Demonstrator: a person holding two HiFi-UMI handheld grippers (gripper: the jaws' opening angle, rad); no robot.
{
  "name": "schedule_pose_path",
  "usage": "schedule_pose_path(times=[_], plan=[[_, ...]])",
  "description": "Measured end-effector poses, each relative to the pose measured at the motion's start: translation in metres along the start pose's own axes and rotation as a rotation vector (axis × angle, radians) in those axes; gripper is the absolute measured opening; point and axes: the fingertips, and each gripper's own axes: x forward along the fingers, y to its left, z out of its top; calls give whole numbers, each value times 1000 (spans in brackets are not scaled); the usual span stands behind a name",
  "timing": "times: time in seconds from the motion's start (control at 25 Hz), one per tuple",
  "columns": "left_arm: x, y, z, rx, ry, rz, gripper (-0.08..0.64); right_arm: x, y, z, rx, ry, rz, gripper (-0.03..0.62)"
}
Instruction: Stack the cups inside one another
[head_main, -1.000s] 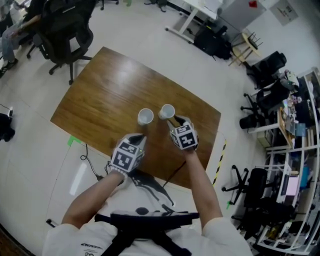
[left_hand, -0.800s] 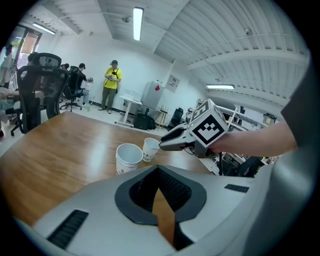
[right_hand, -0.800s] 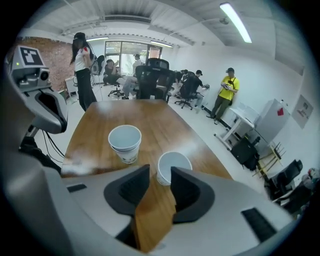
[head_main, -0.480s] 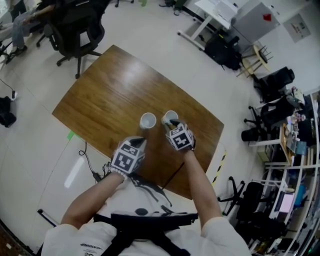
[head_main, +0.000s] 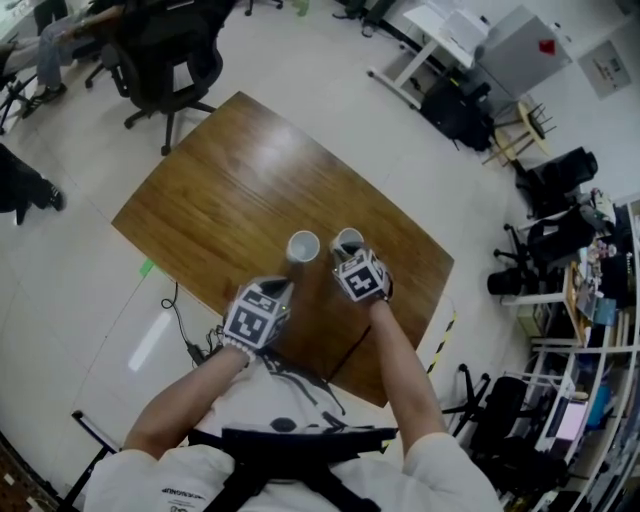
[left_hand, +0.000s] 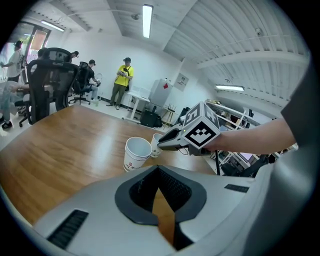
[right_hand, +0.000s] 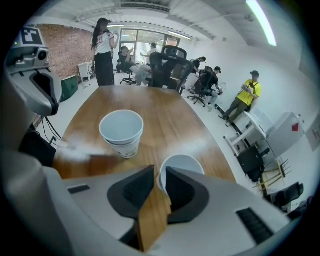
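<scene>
Hovering near the table's (left_hand: 60, 145) edge, the left gripper (left_hand: 159, 176) is showing empty, parted jaws. The right gripper's (right_hand: 159, 178) jaws, having just been closing, are straddling one white cup's (right_hand: 184, 164) rim without pinching; another cup (right_hand: 121, 129) is standing just beside it.

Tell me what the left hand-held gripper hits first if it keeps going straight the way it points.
Most likely the nearer white cup, standing just left of that line on the table. Depth is hard to judge, so the left hand-held gripper may touch the table before it.
</scene>
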Motion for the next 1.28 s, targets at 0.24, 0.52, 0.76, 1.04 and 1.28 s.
schedule_pose_path(times=[0.24,0.52,0.76,1.04,1.28], plan=[[-5,6,-1,-16,-1,15,-5,4,0,-1,-10,13,0,52],[-6,8,-5,-19,4,17,-5,4,-1,-1,-17,11,-12,31],[-4,8,-5,-12,13,10,-5,-10,-3,0,5,-7,-25,31],[-6,6,-4,5,15,-3,-5,-42,-1,12,49,-78,-41,31],[-8,5,-4,18,16,-13,-5,-74,1,37,37,-161,-68,31]])
